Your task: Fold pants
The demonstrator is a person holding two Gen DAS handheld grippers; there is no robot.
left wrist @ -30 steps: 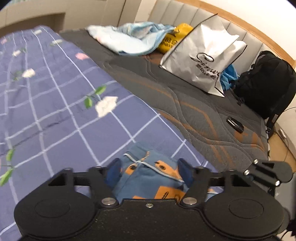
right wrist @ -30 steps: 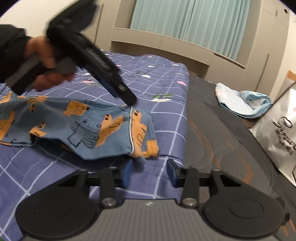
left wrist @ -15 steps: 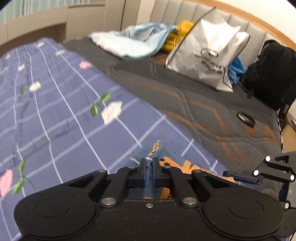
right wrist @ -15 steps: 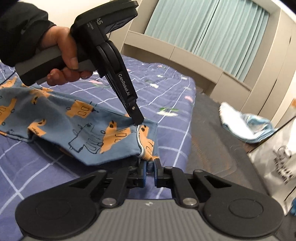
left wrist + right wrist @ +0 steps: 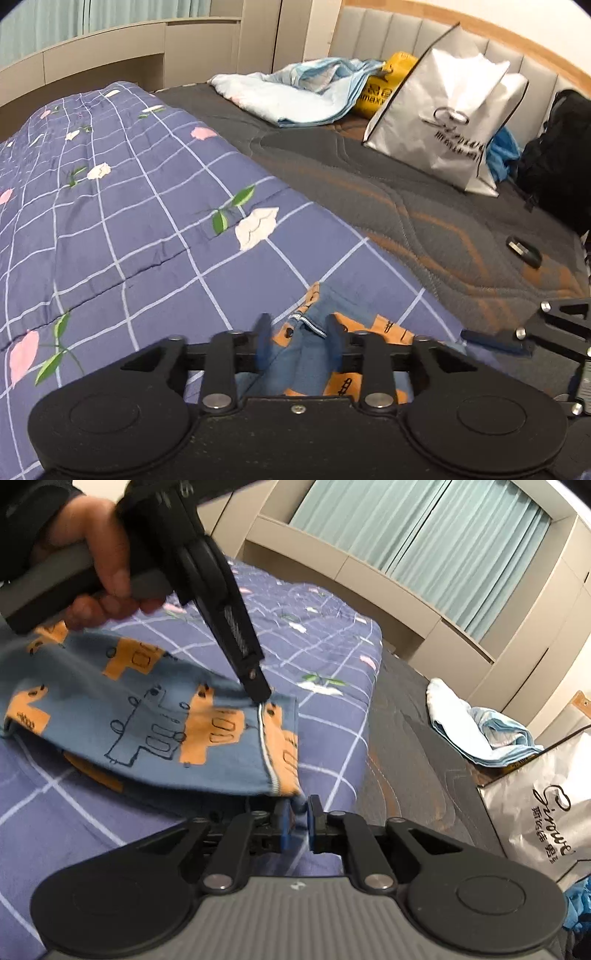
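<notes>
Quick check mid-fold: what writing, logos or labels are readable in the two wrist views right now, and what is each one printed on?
White shopping bag: script logo, seemingly "Sinowi"; Chinese characters beneath, too blurred to read.
Yellow bag: black print, partly "max"; the rest is hidden or blurred.
Left gripper: white lettering on its arm, motion-blurred, unreadable.
Pants: cartoon vehicle prints only, no text.

your pants (image 5: pixel 155 723) are blue with orange truck prints. quilt (image 5: pixel 110 221) is purple, white grid, pink and white flowers. mattress (image 5: pixel 406 206) dark grey, orange lines. bag (image 5: pixel 443 125) silver.
</notes>
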